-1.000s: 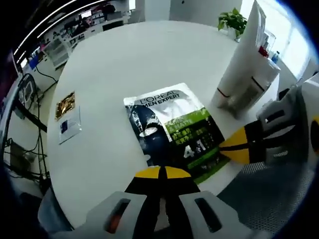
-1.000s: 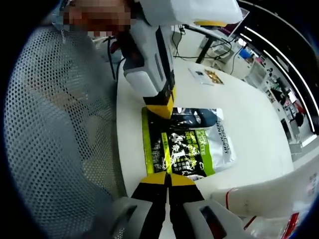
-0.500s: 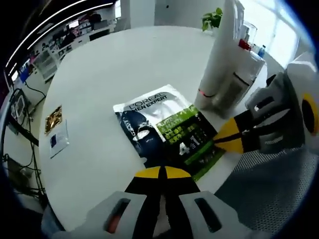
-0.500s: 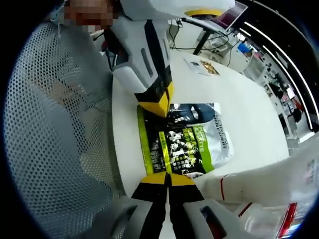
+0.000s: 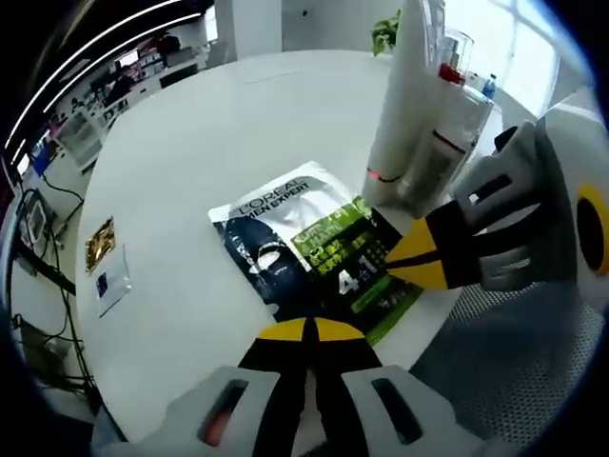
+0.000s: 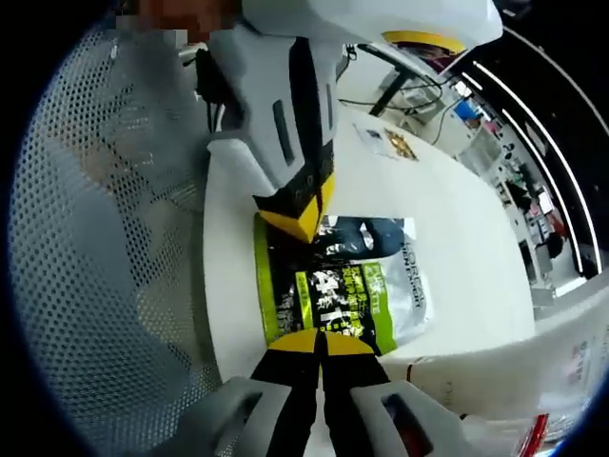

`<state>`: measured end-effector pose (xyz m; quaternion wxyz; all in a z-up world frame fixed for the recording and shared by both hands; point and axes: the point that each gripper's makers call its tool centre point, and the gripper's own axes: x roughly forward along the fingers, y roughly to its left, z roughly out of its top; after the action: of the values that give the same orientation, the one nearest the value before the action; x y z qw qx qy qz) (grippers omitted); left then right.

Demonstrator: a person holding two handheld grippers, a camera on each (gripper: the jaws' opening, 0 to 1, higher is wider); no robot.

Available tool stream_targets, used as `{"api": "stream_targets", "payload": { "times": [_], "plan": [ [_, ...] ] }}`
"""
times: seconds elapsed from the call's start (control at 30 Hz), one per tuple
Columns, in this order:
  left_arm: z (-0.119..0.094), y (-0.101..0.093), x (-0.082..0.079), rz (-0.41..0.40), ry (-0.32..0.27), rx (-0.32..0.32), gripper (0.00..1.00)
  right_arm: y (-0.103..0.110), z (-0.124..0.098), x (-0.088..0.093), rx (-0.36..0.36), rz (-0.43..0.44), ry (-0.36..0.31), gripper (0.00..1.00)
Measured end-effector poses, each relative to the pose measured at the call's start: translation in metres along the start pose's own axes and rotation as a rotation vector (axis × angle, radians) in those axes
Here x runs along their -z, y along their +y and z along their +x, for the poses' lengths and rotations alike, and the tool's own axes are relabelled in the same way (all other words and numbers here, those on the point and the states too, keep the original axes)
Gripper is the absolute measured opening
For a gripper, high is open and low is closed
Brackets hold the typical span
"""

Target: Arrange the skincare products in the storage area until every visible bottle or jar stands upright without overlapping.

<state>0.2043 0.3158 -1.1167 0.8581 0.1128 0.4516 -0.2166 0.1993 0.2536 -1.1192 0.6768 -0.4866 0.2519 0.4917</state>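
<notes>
We see the face-mask sachet (image 5: 309, 249) lying flat on the round white table (image 5: 209, 133), near its edge. Our left gripper (image 5: 309, 331) hangs over the sachet's near edge, jaws pressed together on nothing. Our right gripper (image 6: 321, 343) does likewise at the sachet's green edge, jaws together. A tall white tube (image 5: 404, 95) stands upright just beside the sachet, by a clear pouch (image 5: 447, 143)

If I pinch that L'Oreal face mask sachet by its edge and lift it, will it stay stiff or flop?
The L'Oreal face mask sachet lies flat and thin on the white table, so it will probably droop. Its glossy foil looks slippery, so it may slide between closed tongs. It looks light and unlikely to roll.
</notes>
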Motion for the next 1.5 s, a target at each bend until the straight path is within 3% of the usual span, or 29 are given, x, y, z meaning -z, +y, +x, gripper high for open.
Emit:
{"api": "stream_targets", "payload": {
  "times": [0.27,0.47,0.53,0.57,0.67,0.73,0.77,0.8,0.83,0.97,1.13,1.37,1.5],
  "plan": [
    [0.001,-0.005,-0.002,0.020,-0.010,0.017,0.00,-0.001,-0.003,0.006,-0.009,0.016,0.028,0.00],
    [0.001,-0.006,-0.002,0.052,-0.010,0.006,0.00,0.000,-0.005,0.008,-0.003,-0.031,0.060,0.00],
    [0.001,-0.006,-0.002,0.056,-0.008,0.002,0.00,0.000,-0.005,0.005,-0.001,-0.047,0.037,0.00],
    [0.001,-0.005,-0.002,0.059,-0.007,0.001,0.00,-0.004,-0.004,-0.004,0.027,-0.075,-0.014,0.00],
    [0.001,-0.006,-0.002,0.063,-0.008,-0.002,0.00,-0.008,-0.005,-0.013,0.072,-0.127,-0.040,0.00],
    [0.001,-0.005,-0.002,0.064,-0.009,-0.004,0.00,-0.003,0.000,-0.013,0.056,-0.138,-0.035,0.00],
    [0.001,-0.005,-0.002,0.064,-0.009,-0.004,0.00,0.005,0.002,-0.005,0.014,-0.137,0.007,0.00],
    [0.001,-0.005,-0.002,0.062,-0.011,-0.004,0.00,-0.001,0.001,-0.009,0.062,-0.144,-0.021,0.00],
    [0.001,-0.005,-0.002,0.061,-0.011,-0.005,0.00,0.001,0.001,-0.008,0.045,-0.180,-0.012,0.00],
    [0.001,-0.005,-0.002,0.060,-0.015,-0.008,0.00,0.000,-0.001,-0.006,0.037,-0.157,-0.022,0.00],
    [0.001,-0.005,-0.002,0.052,-0.017,-0.012,0.00,-0.001,-0.001,-0.004,0.007,-0.037,-0.046,0.00],
    [0.001,-0.005,-0.003,0.053,-0.013,-0.020,0.00,0.000,-0.002,-0.002,0.008,-0.056,-0.035,0.00],
    [-0.005,0.002,-0.002,0.024,0.034,-0.055,0.12,-0.003,-0.003,0.002,0.016,-0.046,0.010,0.00]
  ]
}}
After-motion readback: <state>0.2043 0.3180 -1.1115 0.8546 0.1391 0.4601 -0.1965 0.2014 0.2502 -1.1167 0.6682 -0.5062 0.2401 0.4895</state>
